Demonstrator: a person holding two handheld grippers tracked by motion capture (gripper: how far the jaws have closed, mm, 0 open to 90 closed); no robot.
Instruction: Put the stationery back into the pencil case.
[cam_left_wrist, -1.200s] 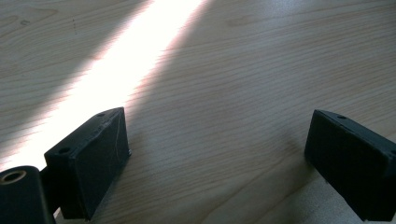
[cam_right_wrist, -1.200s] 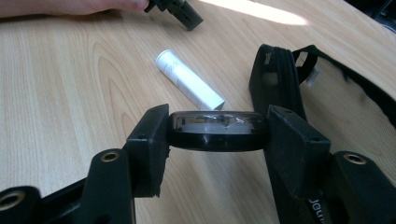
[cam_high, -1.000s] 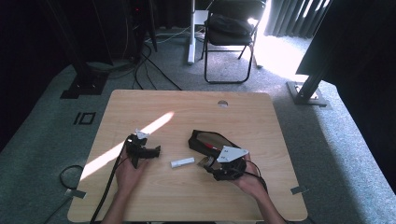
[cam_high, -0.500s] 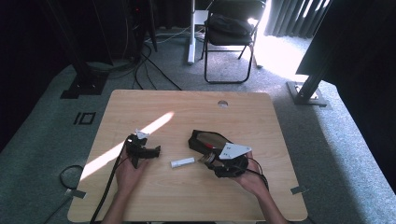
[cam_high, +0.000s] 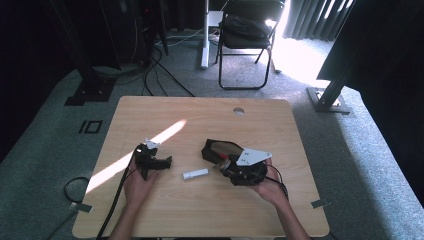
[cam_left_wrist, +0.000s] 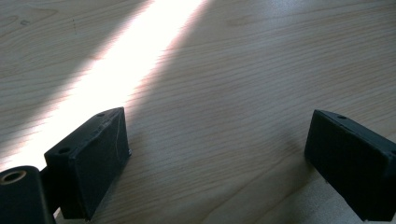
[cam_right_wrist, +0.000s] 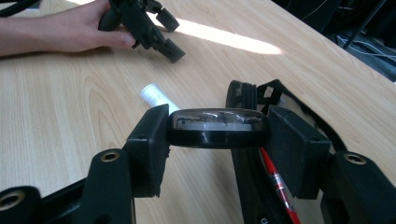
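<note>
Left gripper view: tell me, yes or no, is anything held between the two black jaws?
No: the left gripper has its jaws standing wide apart with bare wooden table between them.

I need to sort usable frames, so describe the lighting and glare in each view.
High view: a hard sun stripe crosses the table, the floor by the chair is blown out, the surroundings are dark. Left gripper view: the stripe is overexposed. Right gripper view: reflections glint on the glossy black compact between the jaws.
</note>
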